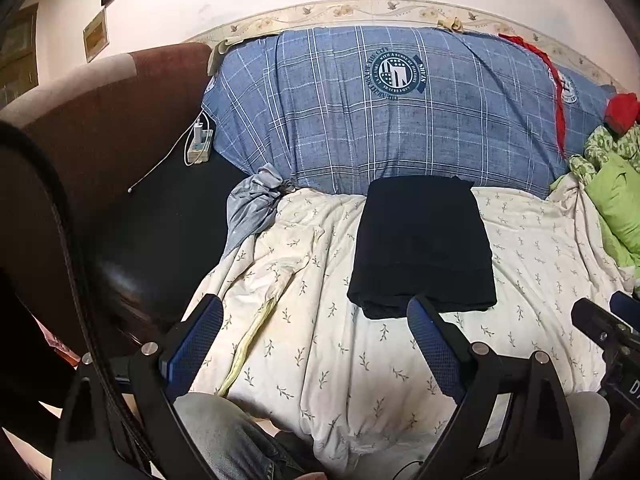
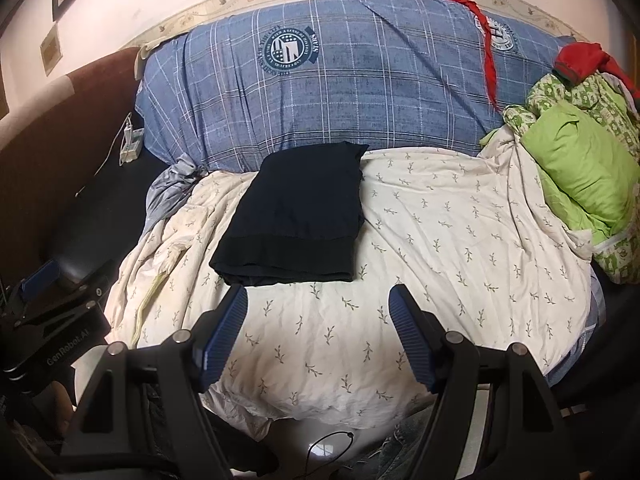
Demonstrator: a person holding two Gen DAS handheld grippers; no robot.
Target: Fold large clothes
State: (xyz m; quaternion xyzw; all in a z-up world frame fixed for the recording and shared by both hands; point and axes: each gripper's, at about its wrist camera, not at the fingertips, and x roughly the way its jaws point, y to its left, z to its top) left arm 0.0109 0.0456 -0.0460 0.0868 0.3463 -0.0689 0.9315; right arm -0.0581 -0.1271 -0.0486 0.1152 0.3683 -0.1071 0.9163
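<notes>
A dark navy garment lies folded into a neat rectangle on the white leaf-print quilt; it also shows in the right wrist view. My left gripper is open and empty, held just short of the garment's near edge, apart from it. My right gripper is open and empty, just short of the garment's near right corner and partly over bare quilt. The left gripper's body shows at the left edge of the right wrist view.
A blue plaid duvet is heaped against the wall behind. Green bedding and red cloth pile at the right. A brown headboard and a power strip with charger are at the left. My knee is below.
</notes>
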